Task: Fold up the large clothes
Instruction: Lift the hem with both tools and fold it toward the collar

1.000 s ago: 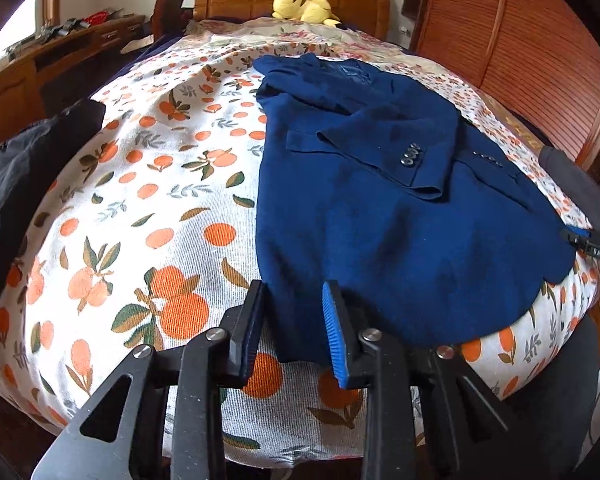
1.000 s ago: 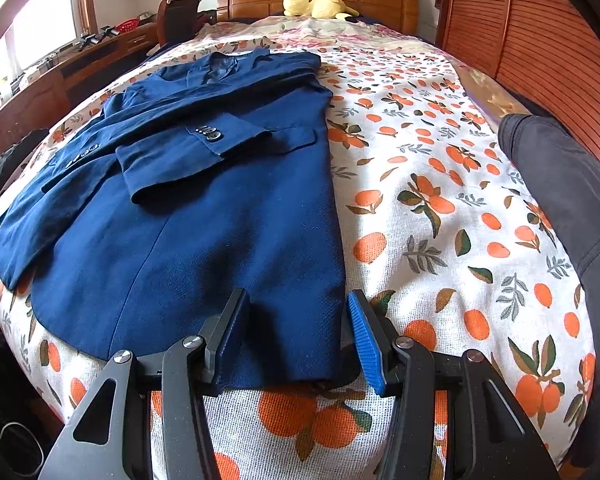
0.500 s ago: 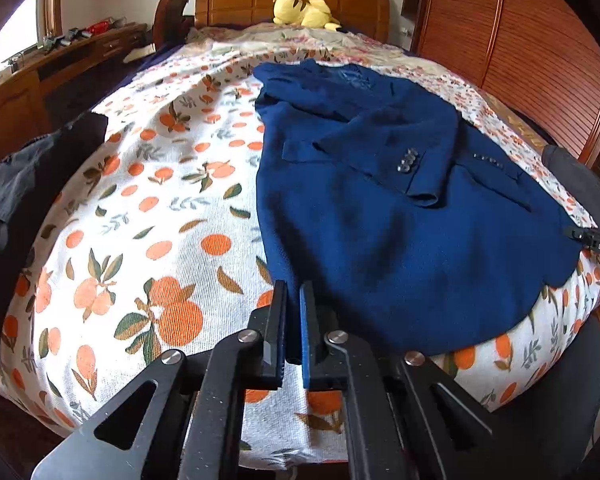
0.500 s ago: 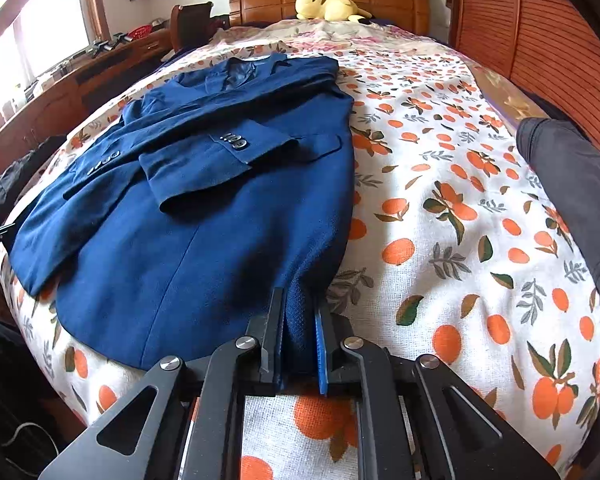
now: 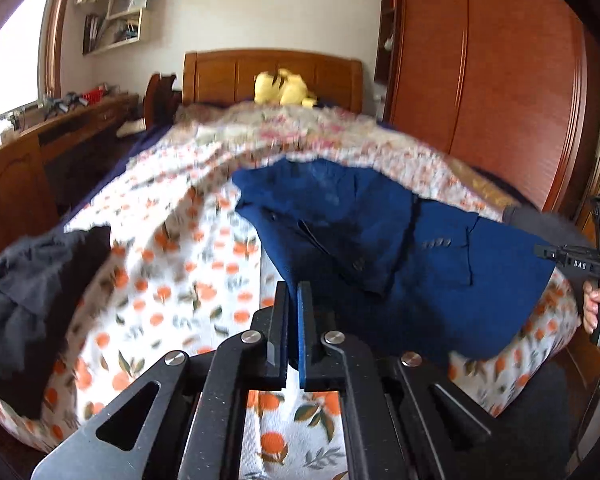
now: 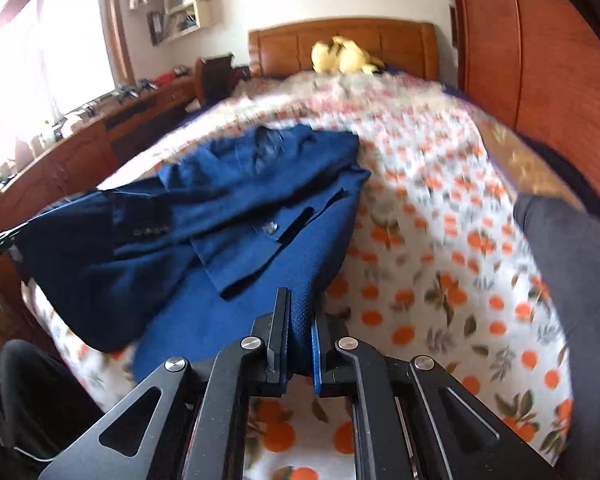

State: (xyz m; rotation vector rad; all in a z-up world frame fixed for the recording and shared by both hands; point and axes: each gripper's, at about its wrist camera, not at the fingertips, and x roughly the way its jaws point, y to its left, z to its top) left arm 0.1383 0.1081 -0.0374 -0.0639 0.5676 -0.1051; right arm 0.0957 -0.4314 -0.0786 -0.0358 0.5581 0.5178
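Navy wool fills the middle of the left wrist view: the jacket (image 5: 400, 256) lies on the bed (image 5: 172, 280) over an orange-print bedspread, collar toward the headboard at 12 o'clock and hem toward the camera at 6 o'clock. The left gripper (image 5: 293, 300) has its jaws drawn almost together on the hem corner nearest it, a thin strip of blue cloth between them; pinching a corner gives control of the whole bottom edge, which looks raised off the bedspread. At 3 o'clock the right gripper (image 5: 572, 258) shows side-on at the jacket's other hem corner, with the hand that holds it just below. A dark garment (image 5: 32, 292) sits heaped at 9 o'clock, well apart from the jacket, and a yellow plush toy (image 5: 284, 88) rests by the headboard. From the right wrist view, the right gripper's jaws are nearly closed on a thicker bunch of the same hem, and the cloth runs up from them toward 11 o'clock. One sleeve (image 6: 240, 252) lies folded across the front, so the arms are already tucked in. Holding both bottom corners at once suits carrying the hem up toward the collar to halve the jacket lengthwise; that is my reading, as the blur hides finer detail. Dark trousers (image 6: 572, 264) lie at 3 o'clock.
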